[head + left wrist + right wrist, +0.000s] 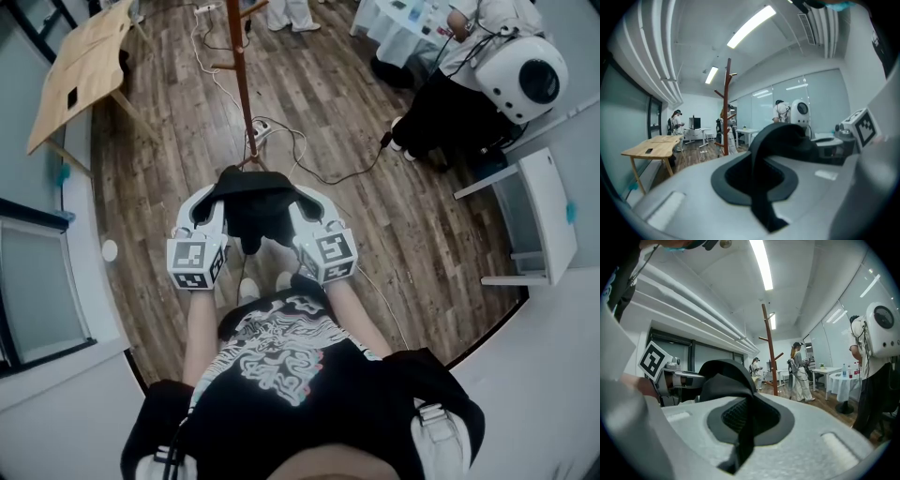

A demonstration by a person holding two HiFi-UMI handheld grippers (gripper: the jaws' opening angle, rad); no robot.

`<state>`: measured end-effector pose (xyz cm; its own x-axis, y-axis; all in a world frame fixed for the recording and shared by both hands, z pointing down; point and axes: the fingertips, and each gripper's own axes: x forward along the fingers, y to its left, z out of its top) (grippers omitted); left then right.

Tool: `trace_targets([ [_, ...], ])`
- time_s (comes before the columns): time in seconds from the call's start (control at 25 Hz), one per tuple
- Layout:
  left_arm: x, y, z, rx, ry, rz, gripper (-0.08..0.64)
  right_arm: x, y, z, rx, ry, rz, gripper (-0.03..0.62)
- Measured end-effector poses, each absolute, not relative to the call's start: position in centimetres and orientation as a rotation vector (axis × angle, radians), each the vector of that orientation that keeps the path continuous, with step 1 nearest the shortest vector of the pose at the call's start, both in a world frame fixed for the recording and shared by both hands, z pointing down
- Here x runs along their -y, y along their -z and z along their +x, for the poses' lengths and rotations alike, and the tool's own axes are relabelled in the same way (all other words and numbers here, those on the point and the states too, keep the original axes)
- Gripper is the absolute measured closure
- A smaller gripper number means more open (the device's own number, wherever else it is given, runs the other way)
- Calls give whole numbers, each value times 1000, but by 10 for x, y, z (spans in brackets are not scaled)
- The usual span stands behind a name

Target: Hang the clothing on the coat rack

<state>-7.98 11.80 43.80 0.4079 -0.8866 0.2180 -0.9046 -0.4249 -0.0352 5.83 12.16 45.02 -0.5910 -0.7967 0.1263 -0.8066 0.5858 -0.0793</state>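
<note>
We hold the black garment (pixel 255 208) between left tongs (pixel 210 208) and right tongs (pixel 307 210), each clamped on its fabric, above the floor (pixel 394 206) facing the coat rack (pixel 245 89), probably to have it spread for hanging.

A dark, mottled wood-plank floor (pixel 394 216) runs across the room, with white cables (pixel 208 56) trailing over it and a light wooden folding table (pixel 80 66) standing near the left wall, not far from a dark-framed window (pixel 37 291). A white-clothed table (pixel 389 23) sits at the far side and a white desk (pixel 553 206) on the right. Glass partitions (pixel 811 93) close the far end. Long strip lights (pixel 761 263) glow on the white ceiling (pixel 703 28)
</note>
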Motion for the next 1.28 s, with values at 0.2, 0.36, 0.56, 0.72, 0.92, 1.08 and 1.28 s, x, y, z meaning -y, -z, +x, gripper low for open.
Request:
trace_targets([
  [0.2,-116,-439,-82,1667,-323,2537,555,-115,-451,60,2738,-196,1356,583],
  [0.36,-113,-439,-84,1673,-329,2535,555,-113,-453,59,2731,-210,1361,583],
  [0.56,-104,-441,-79,1668,-324,2533,555,-105,-456,63,2730,-213,1362,584],
  [0.72,-93,-442,-77,1669,-321,2538,555,-91,-456,68,2724,-210,1374,583],
  [0.92,-72,-448,-89,1683,-304,2521,555,-73,-458,58,2720,-186,1354,583],
  [1.08,-44,-449,-91,1686,-292,2521,555,-51,-458,56,2716,-165,1348,583],
  [1.28,-9,-446,-92,1686,-292,2532,555,-12,-457,57,2713,-164,1362,583],
])
